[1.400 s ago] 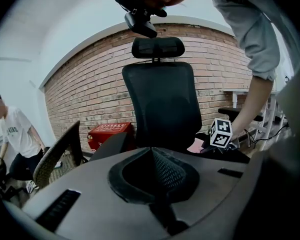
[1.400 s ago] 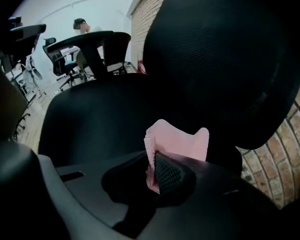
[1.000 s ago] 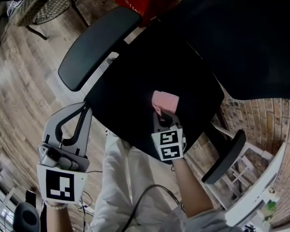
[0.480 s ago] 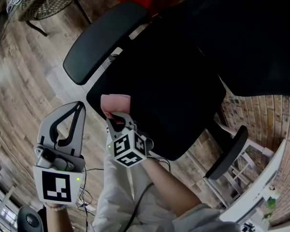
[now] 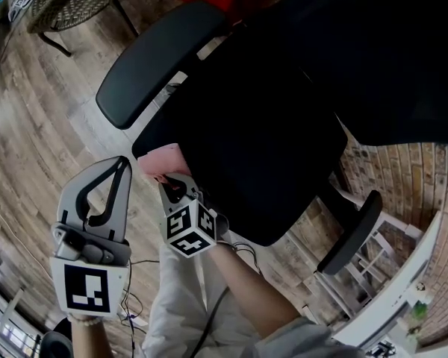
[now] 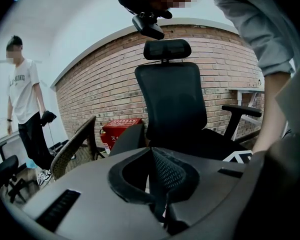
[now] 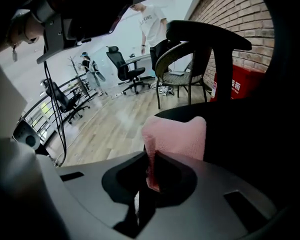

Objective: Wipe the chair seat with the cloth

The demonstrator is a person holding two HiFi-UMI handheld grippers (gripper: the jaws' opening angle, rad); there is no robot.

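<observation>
While the right hand-held gripper [image 5: 172, 179] pinches the pink cloth [image 5: 161, 159] tight between its jaws, the cloth is at the edge of the black chair seat [image 5: 254, 140], near one armrest [image 5: 160, 62]. The left hand-held gripper [image 5: 122, 164] is off to the side over the wooden floor [image 5: 37, 118], its jaws pressed together with nothing in them

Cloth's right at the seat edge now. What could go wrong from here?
1. The cloth sits at the rim of the chair seat; a stroke further outward may slide it off the seat, wiping nothing.
2. The right gripper pinches only a thin fold of the cloth, so drag against the seat might pull it free.
</observation>
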